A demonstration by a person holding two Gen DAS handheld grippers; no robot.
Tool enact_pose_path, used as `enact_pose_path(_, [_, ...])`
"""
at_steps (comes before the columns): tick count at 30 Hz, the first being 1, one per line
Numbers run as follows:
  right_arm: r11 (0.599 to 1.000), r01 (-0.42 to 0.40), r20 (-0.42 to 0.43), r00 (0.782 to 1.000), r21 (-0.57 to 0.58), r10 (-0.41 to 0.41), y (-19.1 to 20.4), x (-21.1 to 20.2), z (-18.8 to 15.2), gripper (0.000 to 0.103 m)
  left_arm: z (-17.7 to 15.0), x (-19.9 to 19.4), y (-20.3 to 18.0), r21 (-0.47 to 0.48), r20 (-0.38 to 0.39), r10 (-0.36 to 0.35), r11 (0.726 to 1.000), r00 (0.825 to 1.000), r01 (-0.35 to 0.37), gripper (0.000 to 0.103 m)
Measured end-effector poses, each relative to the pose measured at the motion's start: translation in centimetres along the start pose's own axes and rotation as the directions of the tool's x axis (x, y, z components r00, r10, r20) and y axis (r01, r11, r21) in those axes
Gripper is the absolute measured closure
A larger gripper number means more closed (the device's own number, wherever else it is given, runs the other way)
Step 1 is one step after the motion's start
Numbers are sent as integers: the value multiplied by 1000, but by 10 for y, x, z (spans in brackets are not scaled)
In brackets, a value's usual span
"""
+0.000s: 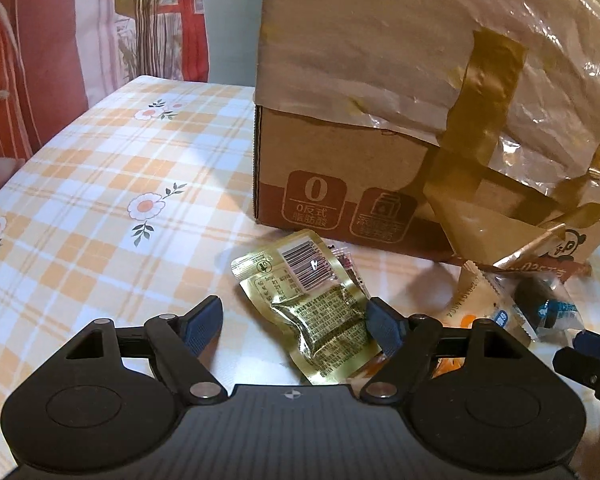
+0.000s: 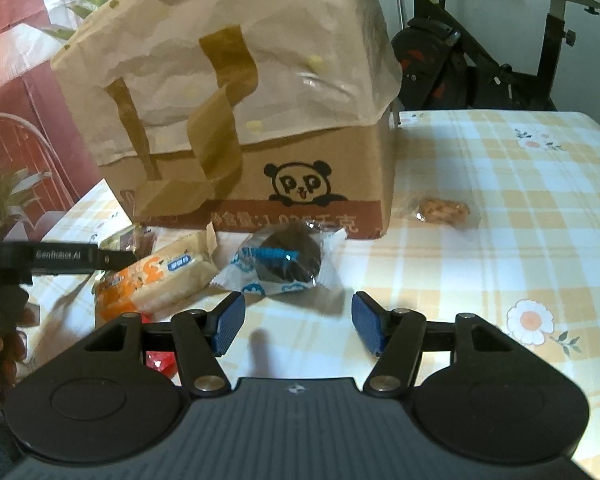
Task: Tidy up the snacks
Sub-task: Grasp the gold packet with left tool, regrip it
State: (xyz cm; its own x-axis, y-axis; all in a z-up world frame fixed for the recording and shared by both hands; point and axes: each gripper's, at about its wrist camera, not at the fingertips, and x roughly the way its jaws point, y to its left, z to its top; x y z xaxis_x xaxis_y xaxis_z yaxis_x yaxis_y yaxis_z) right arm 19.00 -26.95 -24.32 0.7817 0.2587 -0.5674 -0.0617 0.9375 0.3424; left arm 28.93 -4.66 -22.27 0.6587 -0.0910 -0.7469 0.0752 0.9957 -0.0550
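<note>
Snacks lie scattered on the checked, flower-printed counter [image 1: 100,184] at the near foot of a cardboard box [image 2: 320,184], which is draped in crumpled plastic wrap with loose brown tape [image 2: 220,120] hanging down its front.

In the left wrist view a gold foil packet [image 1: 320,312], barcode side up, lies flat on the counter between the fingers of the left gripper [image 1: 296,324]. Those fingers stand apart; the right-hand one is at the packet's edge, though contact cannot be told for sure, and the left-hand one is clear of it. Just beyond the packet, against the box, a small dark red wrapped piece [image 1: 346,262] peeks out.

To the right of the gold packet lie an orange-and-cream wrapped cake [image 2: 160,280] and, touching its right end, a dark round cookie in a clear blue-and-white wrapper [image 2: 284,260]. The right gripper [image 2: 298,322] hovers just near of the cookie, its fingers apart with only bare counter between them. A red wrapper [image 2: 160,360] shows under the left side of this gripper.

Farther right, apart from the rest and just beside the box's right corner, a brown nutty snack in clear wrap [image 2: 442,210] lies alone. An exercise bike [image 2: 480,60] stands beyond the counter.
</note>
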Motion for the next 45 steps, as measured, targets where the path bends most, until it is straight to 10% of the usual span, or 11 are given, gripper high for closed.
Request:
enact_pose_path(3, [1000, -6, 1, 1000, -15, 6, 3, 0, -1, 39, -2, 0, -1, 22, 7, 7, 1000, 1000, -7, 25])
enact_pose_path(10, [1000, -4, 6, 1000, -20, 4, 3, -1, -1, 39, -11, -15, 22, -36, 35, -26, 999, 999, 27, 73])
enact_pose_path(15, [999, 14, 17, 1000, -52, -13, 7, 0, -4, 39, -27, -27, 34, -55, 54, -42, 998, 998, 45, 80])
enact_pose_path(34, [997, 20, 22, 1000, -79, -18, 8, 0, -7, 39, -30, -30, 42, -85, 72, -59, 994, 996, 65, 78])
enact_pose_path(39, [997, 19, 22, 1000, -78, -17, 9, 0, -7, 39, -21, -26, 41, -105, 55, -33, 994, 998, 39, 35])
enact_pose_path(45, [997, 19, 22, 1000, -77, -17, 9, 0, -7, 39, -10, -15, 33, -79, 45, 25, 997, 999, -22, 32])
